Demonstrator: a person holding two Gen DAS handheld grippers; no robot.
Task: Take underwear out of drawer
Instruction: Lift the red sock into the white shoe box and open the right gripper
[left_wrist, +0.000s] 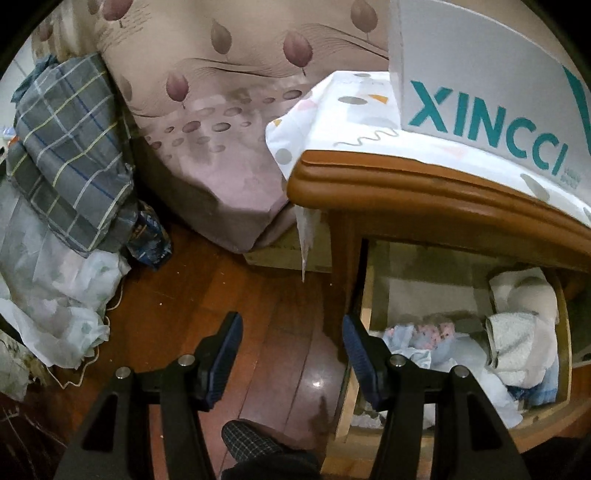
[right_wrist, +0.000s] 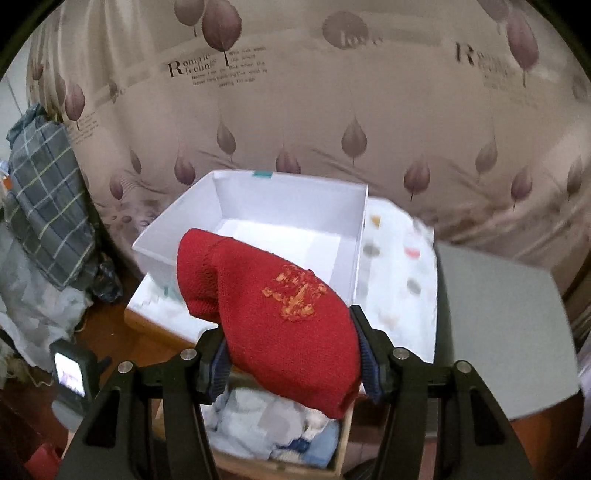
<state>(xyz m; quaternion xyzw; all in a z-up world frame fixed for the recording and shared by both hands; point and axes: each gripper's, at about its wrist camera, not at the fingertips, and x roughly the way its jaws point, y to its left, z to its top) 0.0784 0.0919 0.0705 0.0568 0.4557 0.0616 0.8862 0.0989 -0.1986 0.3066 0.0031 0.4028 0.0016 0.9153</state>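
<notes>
My right gripper (right_wrist: 291, 350) is shut on a piece of red knitted underwear (right_wrist: 273, 306) with an orange embroidered mark. It hangs above the open drawer (right_wrist: 343, 435) and in front of an open white box (right_wrist: 258, 206). Pale blue and white clothes (right_wrist: 266, 421) lie in the drawer below it. My left gripper (left_wrist: 291, 354) is open with nothing between its fingers. It hovers over the wooden floor (left_wrist: 221, 295), just left of the drawer's (left_wrist: 565, 332) front corner. Folded white cloth (left_wrist: 517, 347) and pale blue pieces (left_wrist: 406, 339) fill the drawer.
The wooden nightstand (left_wrist: 406, 181) carries a patterned cloth (left_wrist: 332, 110) and the white box (left_wrist: 480, 74). A grey lid (right_wrist: 498, 325) lies at the right. A bed (left_wrist: 221, 129) stands behind. Checked bedding (left_wrist: 70, 147) and plastic bags (left_wrist: 55, 295) pile at the left. A slippered foot (left_wrist: 258, 450) is below.
</notes>
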